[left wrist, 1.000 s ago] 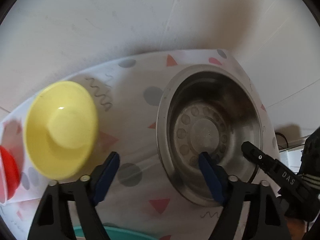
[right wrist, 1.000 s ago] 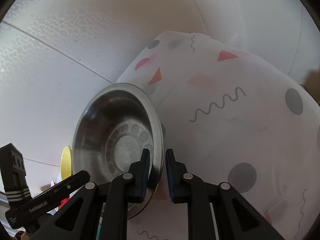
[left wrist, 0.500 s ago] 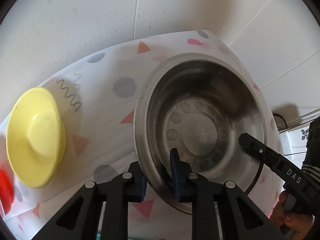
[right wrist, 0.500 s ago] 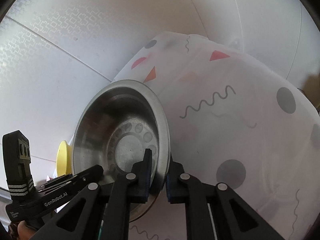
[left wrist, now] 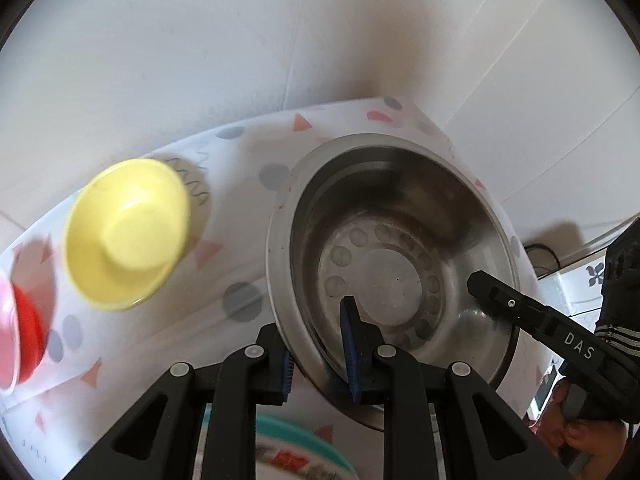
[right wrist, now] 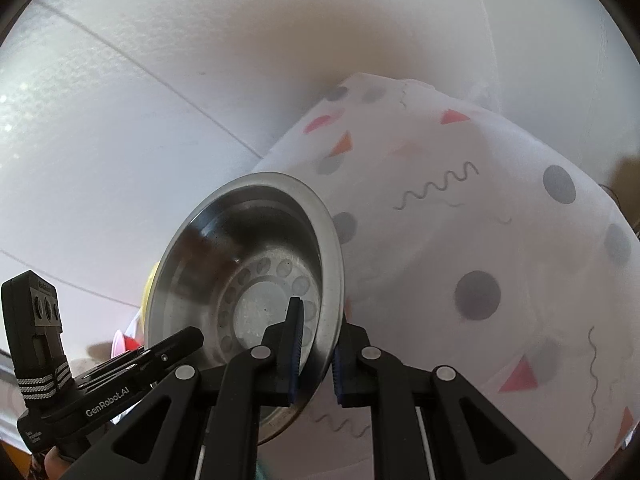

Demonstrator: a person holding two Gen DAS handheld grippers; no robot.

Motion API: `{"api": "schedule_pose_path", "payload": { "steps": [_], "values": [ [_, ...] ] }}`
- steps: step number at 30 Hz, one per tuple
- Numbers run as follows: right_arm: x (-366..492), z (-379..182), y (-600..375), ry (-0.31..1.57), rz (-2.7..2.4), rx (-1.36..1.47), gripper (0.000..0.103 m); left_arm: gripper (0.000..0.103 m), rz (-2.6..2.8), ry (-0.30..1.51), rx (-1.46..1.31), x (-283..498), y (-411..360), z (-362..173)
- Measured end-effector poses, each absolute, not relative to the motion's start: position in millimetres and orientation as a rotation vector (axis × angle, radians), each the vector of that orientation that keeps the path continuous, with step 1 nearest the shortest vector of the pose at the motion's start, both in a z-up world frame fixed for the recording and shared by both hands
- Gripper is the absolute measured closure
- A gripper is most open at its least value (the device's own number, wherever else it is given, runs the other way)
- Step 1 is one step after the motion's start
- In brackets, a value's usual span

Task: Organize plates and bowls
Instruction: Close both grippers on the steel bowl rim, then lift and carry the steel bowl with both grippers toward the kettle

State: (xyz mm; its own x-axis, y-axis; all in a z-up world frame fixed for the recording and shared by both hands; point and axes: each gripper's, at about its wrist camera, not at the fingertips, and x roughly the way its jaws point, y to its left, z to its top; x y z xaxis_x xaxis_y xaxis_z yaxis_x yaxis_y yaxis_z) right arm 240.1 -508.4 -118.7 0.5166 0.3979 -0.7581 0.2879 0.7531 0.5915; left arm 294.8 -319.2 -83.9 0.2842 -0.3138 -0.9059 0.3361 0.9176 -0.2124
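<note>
1 steel bowl [left wrist: 396, 264], 1 yellow bowl [left wrist: 128, 232], 1 red bowl [left wrist: 24, 336], 1 teal-rimmed plate [left wrist: 296, 444], 1 patterned cloth [right wrist: 500, 240], 2 tongs: left [left wrist: 318, 354] & right [right wrist: 316, 354]

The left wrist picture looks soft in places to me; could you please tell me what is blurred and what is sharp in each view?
Left wrist view: yellow bowl and red bowl at the left edge are smeared, steel bowl and left tongs stay sharp. Right wrist view: steel bowl and right tongs crisp, patterned cloth slightly soft, fisheye bending the edges.
</note>
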Motion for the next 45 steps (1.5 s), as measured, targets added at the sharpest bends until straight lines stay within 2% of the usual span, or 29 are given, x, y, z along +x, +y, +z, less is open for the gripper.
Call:
{"api": "schedule_pose_path", "payload": {
  "steps": [17, 34, 45],
  "values": [
    [209, -52, -388, 1.0, 0.251, 0.644, 0.091, 0.081, -0.293, 1.059, -0.164, 210, -174, -42],
    [169, -52, -245, 1.098, 0.464, 0.528, 0.091, 0.08, -0.09, 1.047, -0.297, 116, -32, -53],
    [163, -55, -203, 1.154, 0.53, 0.485, 0.091, 0.08, -0.017, 1.055, -0.332, 88, 15, -58]
  ]
}}
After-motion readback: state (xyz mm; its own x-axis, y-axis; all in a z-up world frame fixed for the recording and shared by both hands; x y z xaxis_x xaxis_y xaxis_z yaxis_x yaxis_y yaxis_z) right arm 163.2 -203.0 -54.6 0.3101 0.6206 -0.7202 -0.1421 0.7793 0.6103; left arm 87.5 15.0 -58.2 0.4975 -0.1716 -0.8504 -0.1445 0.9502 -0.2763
